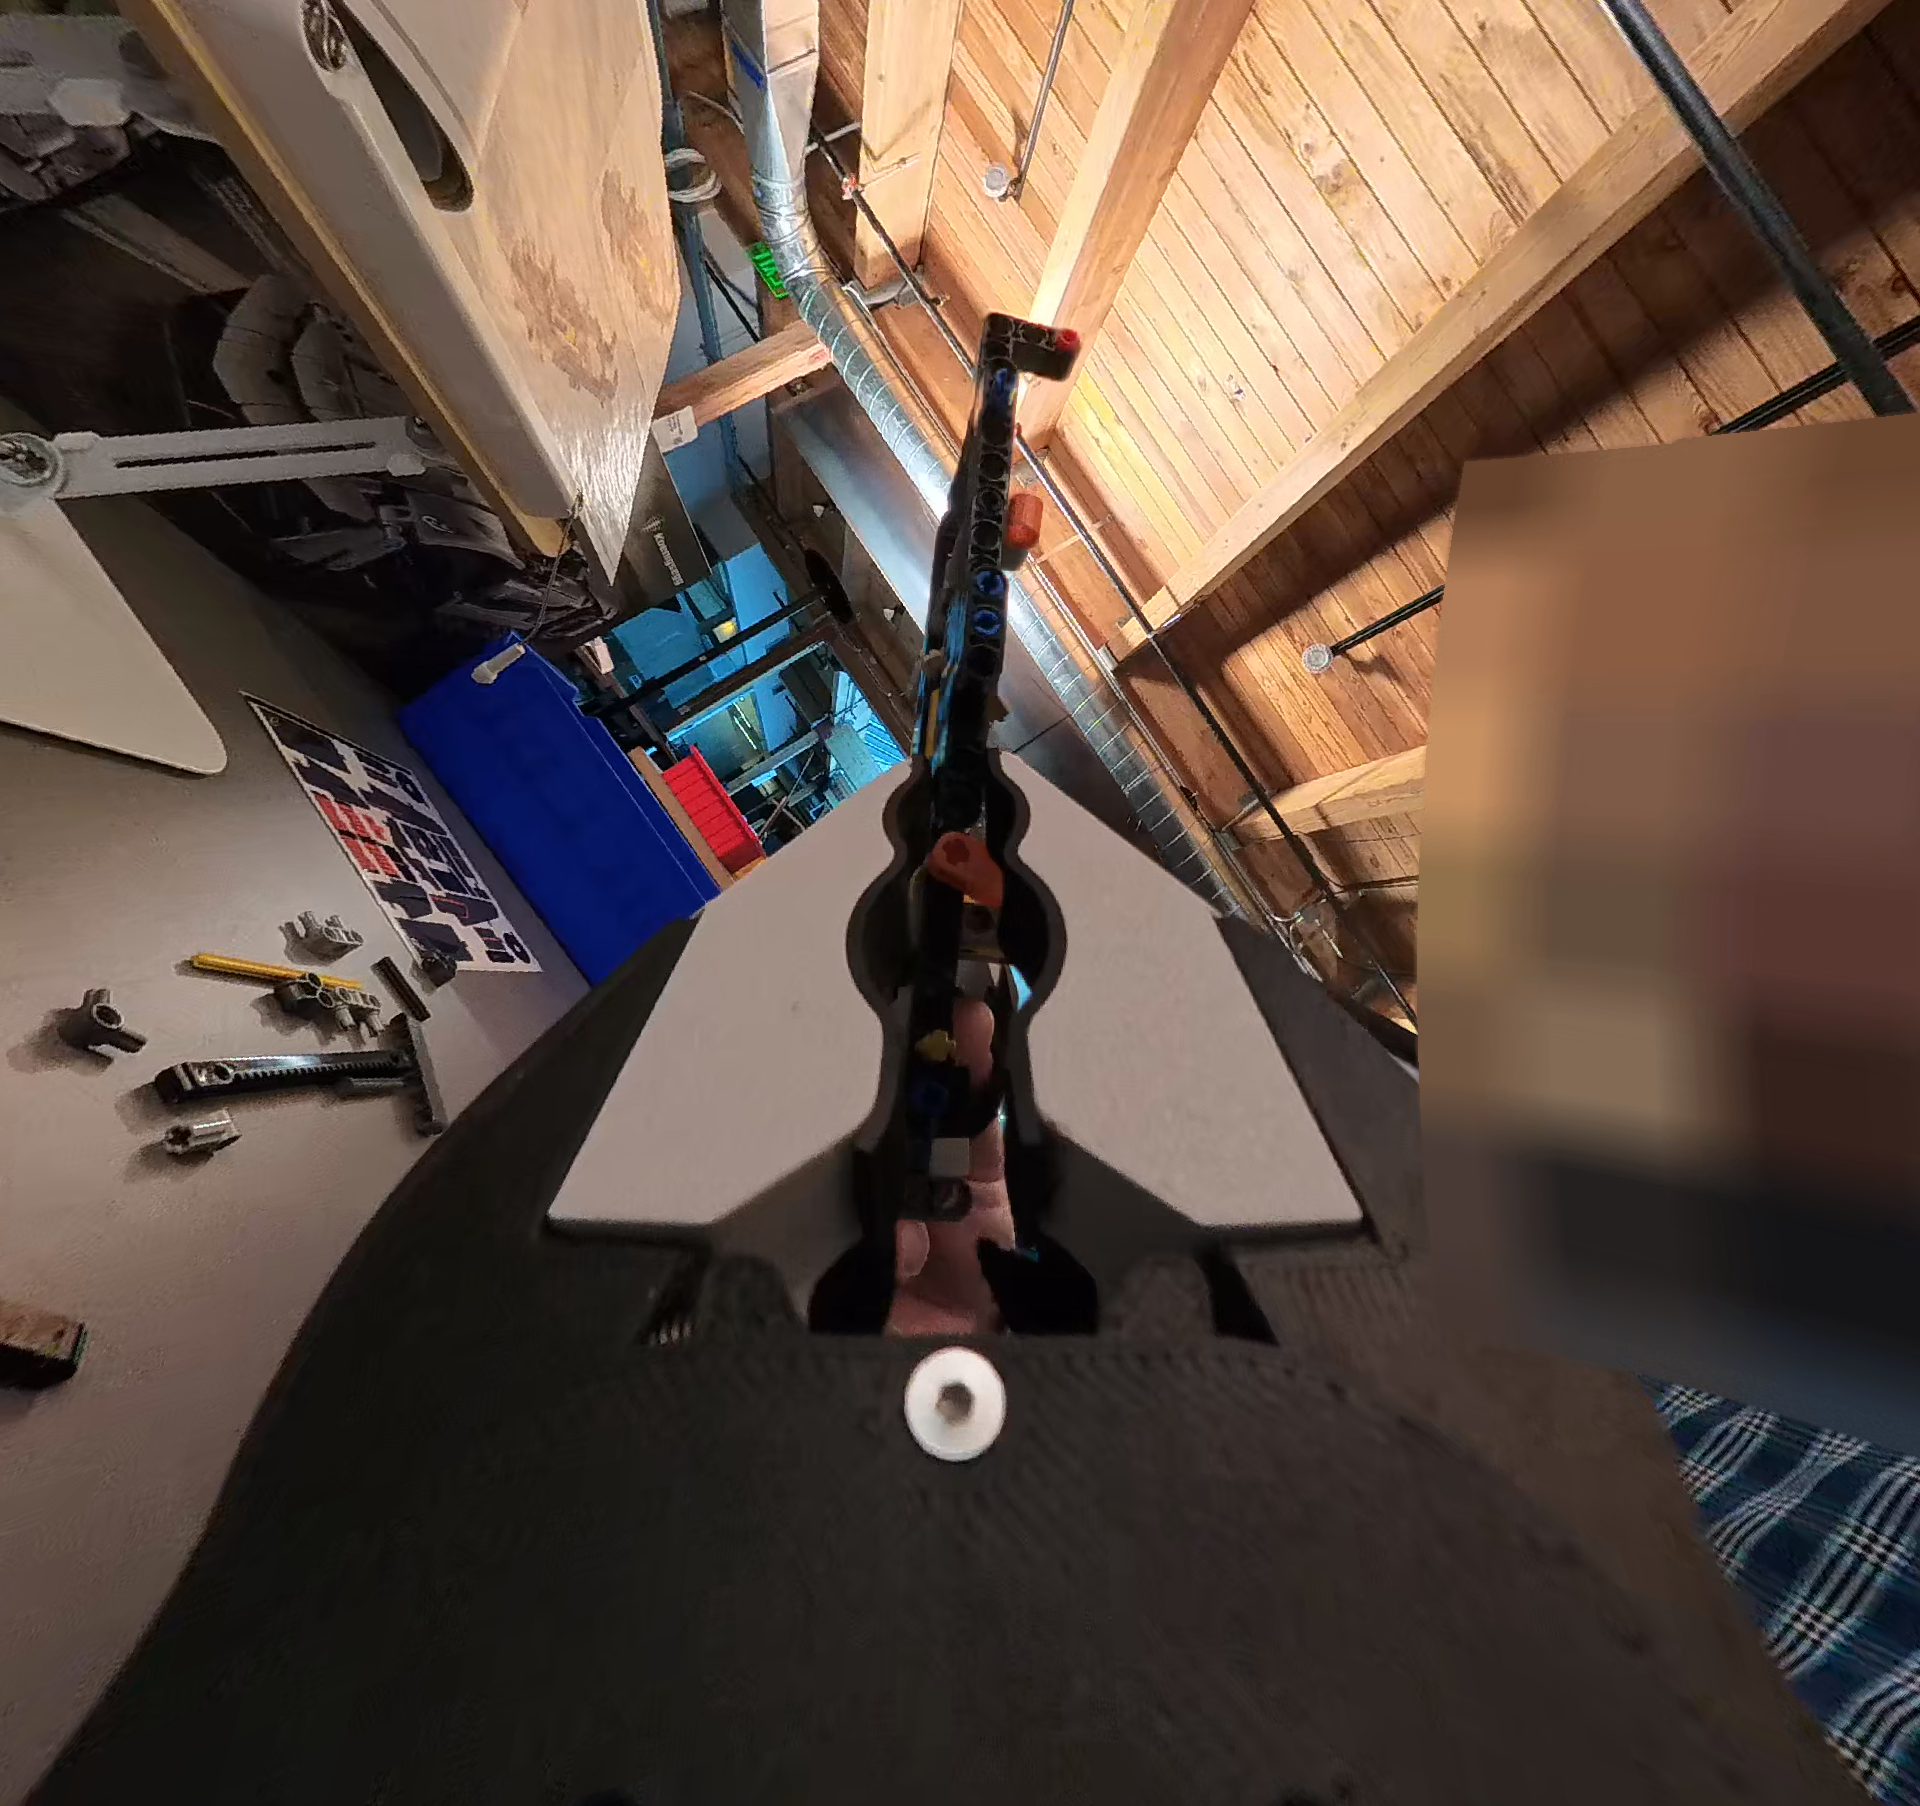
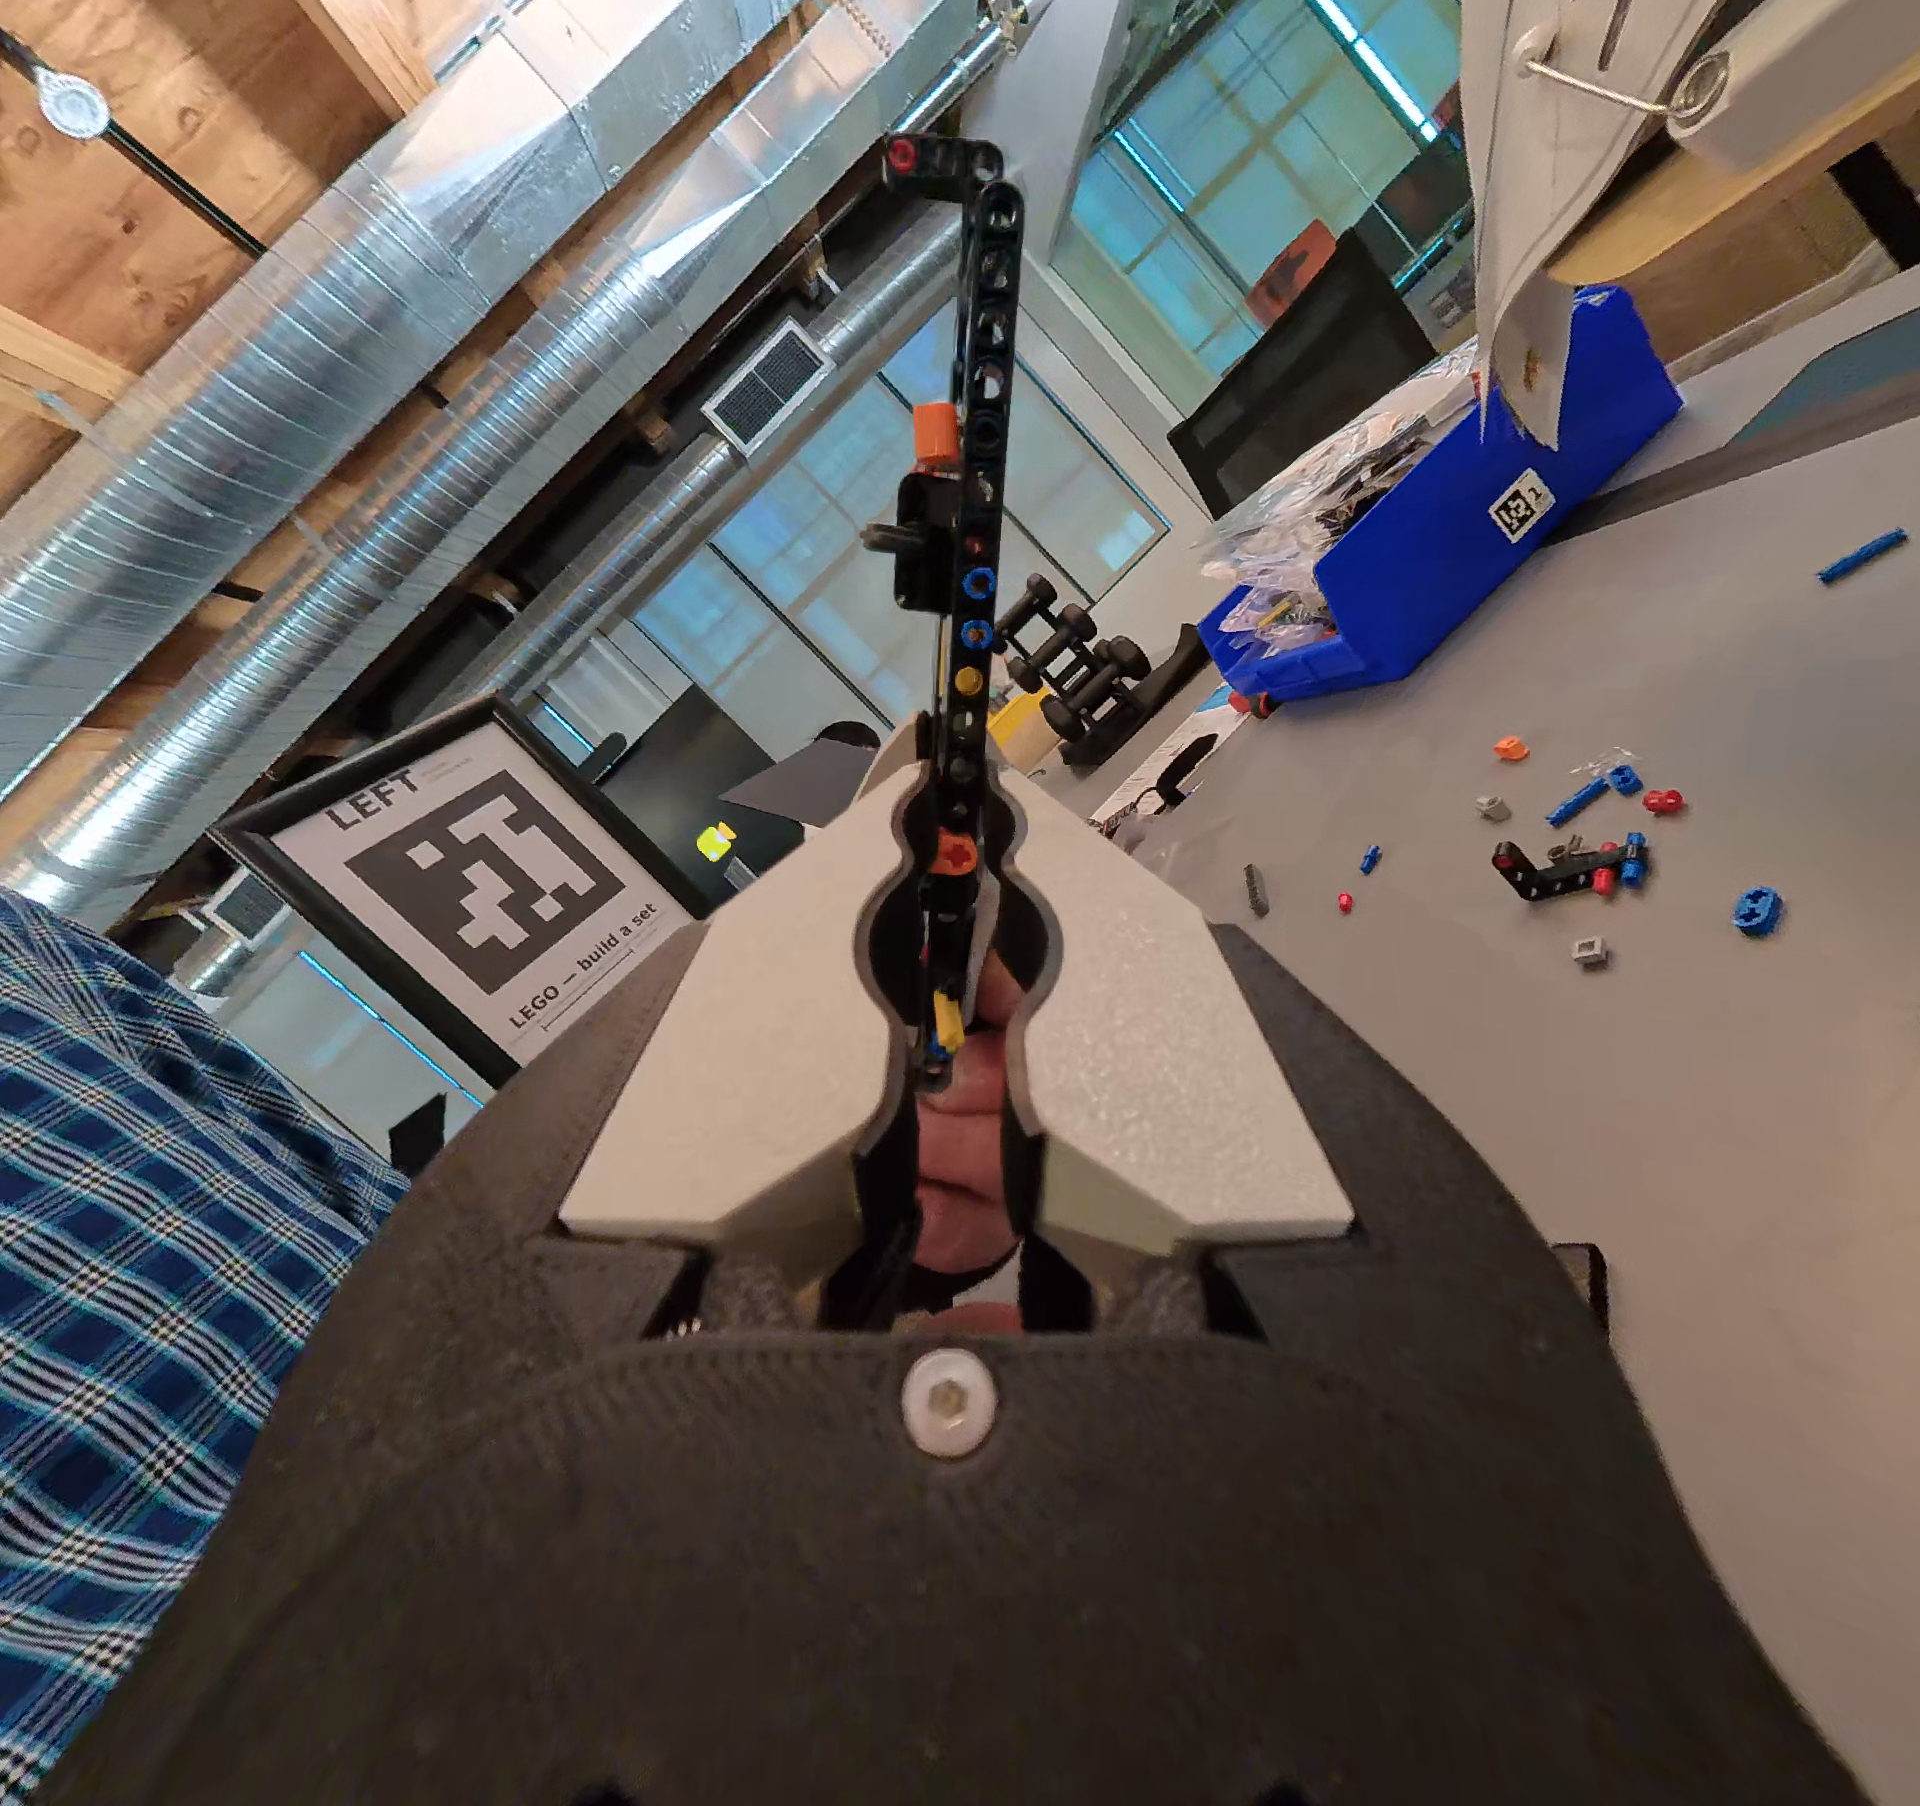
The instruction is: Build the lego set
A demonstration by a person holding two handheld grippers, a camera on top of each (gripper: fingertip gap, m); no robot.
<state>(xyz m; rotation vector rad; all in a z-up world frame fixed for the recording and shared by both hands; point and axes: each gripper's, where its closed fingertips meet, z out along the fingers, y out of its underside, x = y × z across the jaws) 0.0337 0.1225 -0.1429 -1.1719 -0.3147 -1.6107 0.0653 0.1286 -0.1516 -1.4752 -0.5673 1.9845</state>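
My left gripper (image 1: 951,780) is shut on a long black Lego beam assembly (image 1: 982,509). The assembly points up toward the wooden ceiling and carries blue pins, orange pieces and a red pin at its top. My right gripper (image 2: 956,769) is shut on a black beam assembly (image 2: 987,354) with the same look: a red pin on top, an orange piece and blue pins. I cannot tell whether both grippers hold one assembly. A person's fingers show through the gap behind each pair of jaws.
Loose grey and black parts (image 1: 301,1070), a yellow axle (image 1: 260,969), a sticker sheet (image 1: 405,842) and a blue bin (image 1: 551,800) lie on the grey table. In the right wrist view there are small coloured parts (image 2: 1569,873), a blue bin (image 2: 1455,561) and a framed marker sign (image 2: 468,883). The grippers' ends are close to 4 cm from one another.
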